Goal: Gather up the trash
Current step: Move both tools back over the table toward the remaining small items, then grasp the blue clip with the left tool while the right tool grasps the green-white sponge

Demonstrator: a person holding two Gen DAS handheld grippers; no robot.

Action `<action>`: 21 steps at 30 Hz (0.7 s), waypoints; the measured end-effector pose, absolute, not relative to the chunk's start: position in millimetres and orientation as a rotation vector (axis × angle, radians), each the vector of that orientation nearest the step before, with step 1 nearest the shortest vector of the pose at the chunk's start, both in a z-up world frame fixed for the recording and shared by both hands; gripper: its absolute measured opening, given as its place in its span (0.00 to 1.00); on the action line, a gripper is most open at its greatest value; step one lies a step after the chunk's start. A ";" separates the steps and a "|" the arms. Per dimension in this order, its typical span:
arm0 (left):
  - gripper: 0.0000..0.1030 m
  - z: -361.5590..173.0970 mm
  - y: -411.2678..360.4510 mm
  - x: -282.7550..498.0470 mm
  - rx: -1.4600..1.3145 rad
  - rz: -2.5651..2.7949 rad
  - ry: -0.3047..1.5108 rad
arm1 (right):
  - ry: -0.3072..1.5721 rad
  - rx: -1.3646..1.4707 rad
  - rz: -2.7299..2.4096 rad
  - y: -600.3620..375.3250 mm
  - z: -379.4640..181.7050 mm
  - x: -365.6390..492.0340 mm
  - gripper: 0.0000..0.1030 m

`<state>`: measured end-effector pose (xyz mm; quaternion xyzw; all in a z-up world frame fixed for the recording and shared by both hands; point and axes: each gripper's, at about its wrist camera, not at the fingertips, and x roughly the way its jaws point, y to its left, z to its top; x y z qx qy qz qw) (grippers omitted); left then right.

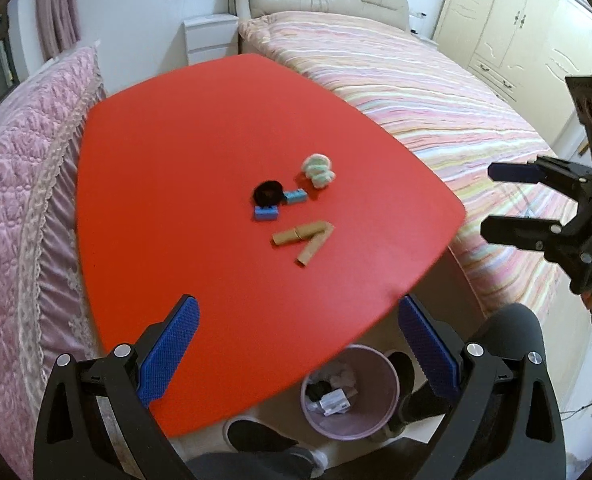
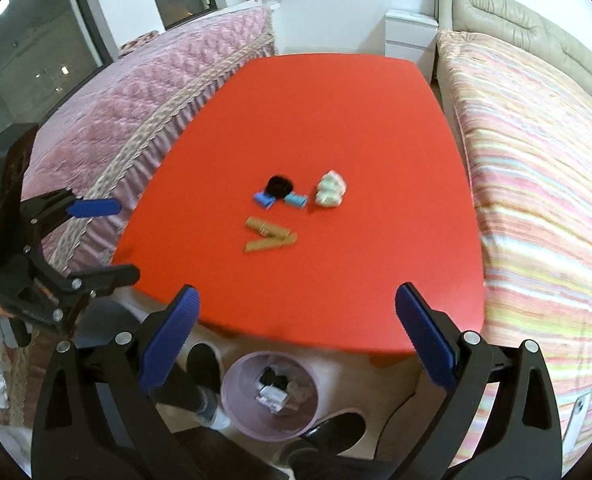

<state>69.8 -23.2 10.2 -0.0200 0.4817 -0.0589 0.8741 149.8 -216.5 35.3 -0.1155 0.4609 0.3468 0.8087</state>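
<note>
A small cluster of trash lies near the middle of the red worktop (image 1: pixel 200 128): a black crumpled wad (image 1: pixel 269 193) touching two blue rolled scraps (image 1: pixel 266 213), a pale green-and-white crumpled tissue (image 1: pixel 317 170) just beside them, and two brown cardboard tubes (image 1: pixel 303 239) meeting in a V on the near side. A pink quilted bed (image 1: pixel 20 184) flanks one side of the worktop, a striped bed (image 1: pixel 435 112) the other. Below the near edge, on the floor, a pink wastebasket (image 1: pixel 383 408) holds a few scraps, with dark shoes beside it. Both the left tongs (image 1: pixel 297 350) and right tongs (image 2: pixel 296 338) are spread wide apart, empty, hovering over the near edge, well short of the trash.
</note>
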 end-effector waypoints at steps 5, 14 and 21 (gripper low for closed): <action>0.93 6.0 -18.7 99.9 -0.038 -0.124 1.019 | 1.001 -0.251 0.703 -197.3 32.4 191.6 0.94; 0.93 -17.6 -14.0 151.3 -0.014 -0.127 1.082 | 1.101 -0.222 0.655 -163.4 0.1 259.6 0.94; 0.93 -49.3 -10.1 179.8 -0.021 -0.111 1.138 | 1.169 -0.241 0.628 -141.0 -33.0 286.5 0.94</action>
